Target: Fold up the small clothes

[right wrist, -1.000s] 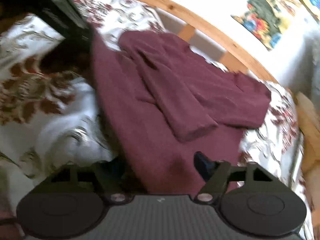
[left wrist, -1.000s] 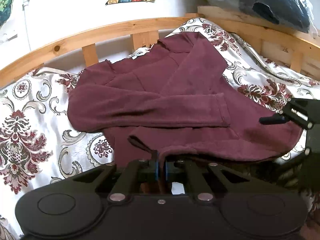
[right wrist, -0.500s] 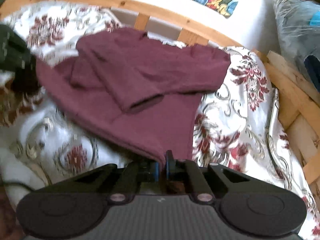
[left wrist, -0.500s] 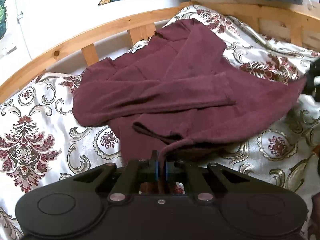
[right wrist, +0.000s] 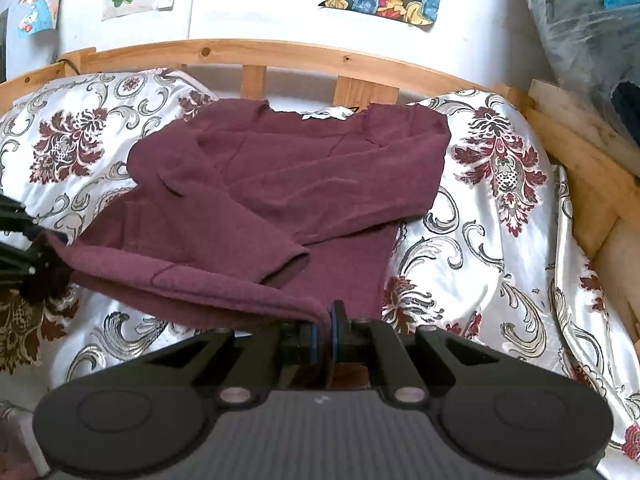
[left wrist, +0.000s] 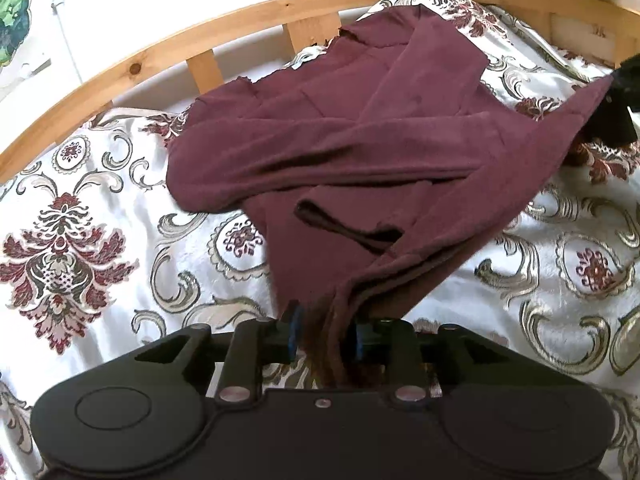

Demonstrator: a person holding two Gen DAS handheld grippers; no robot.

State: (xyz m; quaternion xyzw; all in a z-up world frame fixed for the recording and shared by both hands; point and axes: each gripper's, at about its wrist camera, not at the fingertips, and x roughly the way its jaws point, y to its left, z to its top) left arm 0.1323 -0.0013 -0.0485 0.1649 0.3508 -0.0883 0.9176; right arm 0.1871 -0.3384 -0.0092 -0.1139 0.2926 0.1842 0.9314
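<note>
Two grippers at six o'clock: left gripper point(left wrist: 323, 336) opening around maroon sweater point(left wrist: 360, 152) hem; right gripper point(right wrist: 325, 334) pinching hem

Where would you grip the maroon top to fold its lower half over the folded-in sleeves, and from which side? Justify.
Grip the bottom hem of the maroon top at its two corners, from the near side: the neckline lies far, by the wooden rail, the hem nearest. The right gripper is shut on one corner; the left gripper is opening, cloth between its jaws.
</note>
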